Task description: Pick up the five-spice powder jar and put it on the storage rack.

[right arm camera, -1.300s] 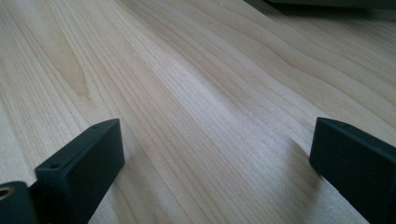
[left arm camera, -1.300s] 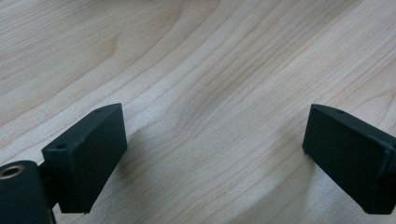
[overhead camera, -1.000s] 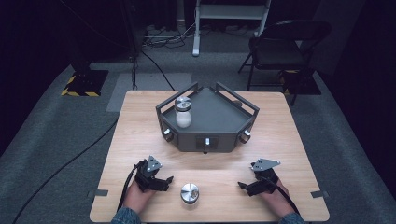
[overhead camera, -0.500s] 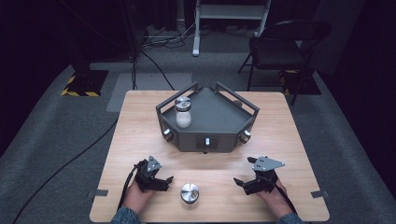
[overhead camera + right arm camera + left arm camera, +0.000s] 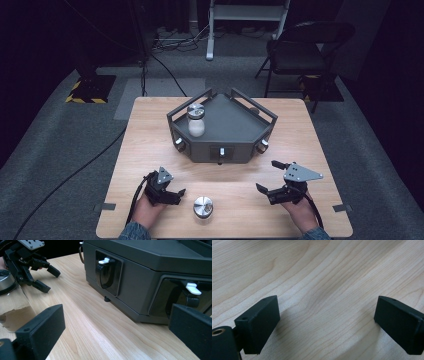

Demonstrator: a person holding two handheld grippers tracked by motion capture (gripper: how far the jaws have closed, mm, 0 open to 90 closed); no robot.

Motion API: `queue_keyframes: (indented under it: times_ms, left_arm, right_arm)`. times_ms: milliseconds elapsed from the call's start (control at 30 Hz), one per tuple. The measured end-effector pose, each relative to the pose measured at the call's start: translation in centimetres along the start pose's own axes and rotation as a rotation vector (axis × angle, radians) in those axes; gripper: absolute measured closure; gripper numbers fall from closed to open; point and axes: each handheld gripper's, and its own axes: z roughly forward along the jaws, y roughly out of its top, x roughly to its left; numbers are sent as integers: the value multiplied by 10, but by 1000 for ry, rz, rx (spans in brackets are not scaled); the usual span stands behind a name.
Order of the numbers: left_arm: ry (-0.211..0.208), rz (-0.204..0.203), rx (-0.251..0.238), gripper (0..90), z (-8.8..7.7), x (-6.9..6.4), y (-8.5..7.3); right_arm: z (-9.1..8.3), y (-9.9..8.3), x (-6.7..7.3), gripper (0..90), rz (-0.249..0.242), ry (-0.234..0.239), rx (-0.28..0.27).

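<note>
Resting low in the frame, the left gripper (image 5: 175,193) and right gripper (image 5: 269,177) both gape with nothing between their jaws. The near jar (image 5: 203,207) stands between them at bottom centre, probably awaiting pickup toward the dark tray (image 5: 235,150) above.

Dim room, grey carpet (image 5: 60,150), folding chair (image 5: 300,55) (black), wooden table (image 5: 150,130)

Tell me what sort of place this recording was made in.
Probably a lab or recording studio, not a home: a lone wooden table on grey carpet, cables trailing across the floor, hazard-striped stand base, dark surroundings.
</note>
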Motion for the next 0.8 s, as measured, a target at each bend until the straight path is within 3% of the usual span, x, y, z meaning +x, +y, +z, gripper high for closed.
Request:
queue_keyframes:
  times_ms: [167, 367, 600, 800]
  left_arm:
    - [0, 0, 0, 61, 0, 0, 0]
    - [2, 0, 1, 59, 0, 0, 1]
    - [1, 1, 0, 59, 0, 0, 1]
    - [1, 1, 0, 59, 0, 0, 1]
  right_arm:
    - [2, -1, 1, 6, 8, 13, -13]
    - [11, 2, 7, 6, 23, 59, -44]
    - [32, 10, 18, 6, 19, 131, -60]
    - [50, 18, 33, 7, -19, 211, -61]
